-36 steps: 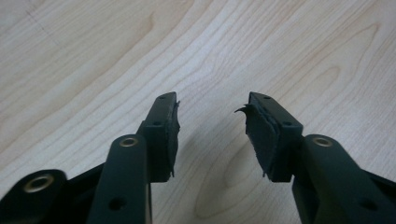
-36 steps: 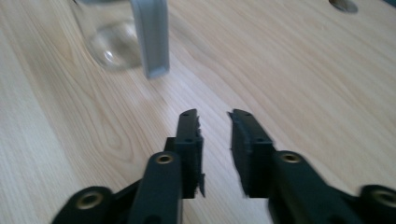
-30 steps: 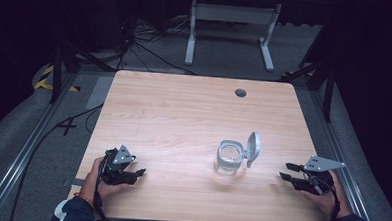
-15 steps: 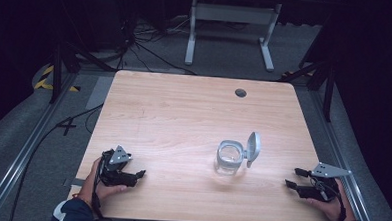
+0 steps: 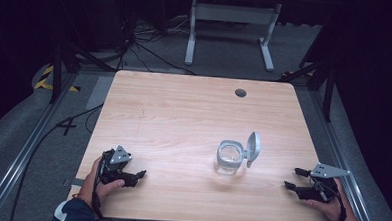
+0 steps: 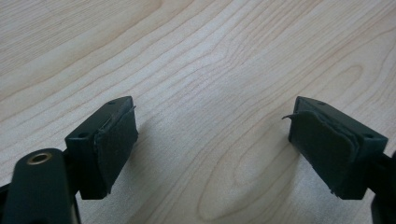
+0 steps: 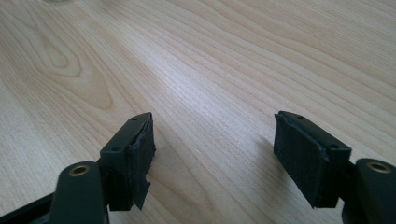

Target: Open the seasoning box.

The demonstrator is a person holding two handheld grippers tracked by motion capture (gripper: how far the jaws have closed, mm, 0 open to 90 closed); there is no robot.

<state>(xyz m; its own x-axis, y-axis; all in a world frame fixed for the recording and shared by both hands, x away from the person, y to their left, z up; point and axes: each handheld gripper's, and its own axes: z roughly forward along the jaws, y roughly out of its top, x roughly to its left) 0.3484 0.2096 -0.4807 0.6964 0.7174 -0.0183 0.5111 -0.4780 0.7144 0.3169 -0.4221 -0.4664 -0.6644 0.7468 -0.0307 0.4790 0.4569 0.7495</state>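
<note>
A clear round container (image 5: 229, 159) stands on the wooden table (image 5: 184, 115), right of centre near the front, with its grey hinged lid (image 5: 253, 147) flipped up on its right side. My left gripper (image 5: 140, 175) rests at the front left of the table, held in a hand, its jaws wide apart over bare wood (image 6: 215, 140). At the front right edge my right gripper (image 5: 293, 178) lies low on the table, also open with nothing between its pads (image 7: 212, 149). Both grippers are well apart from the container.
A dark cable hole (image 5: 241, 93) sits in the table's far right part. Beyond the far edge stands a white metal frame (image 5: 232, 27) on grey carpet, with cables (image 5: 137, 43) on the floor at the left.
My right gripper has drawn back toward the front right edge and sunk lower. The left gripper has shifted slightly toward the front. The container has not moved.
</note>
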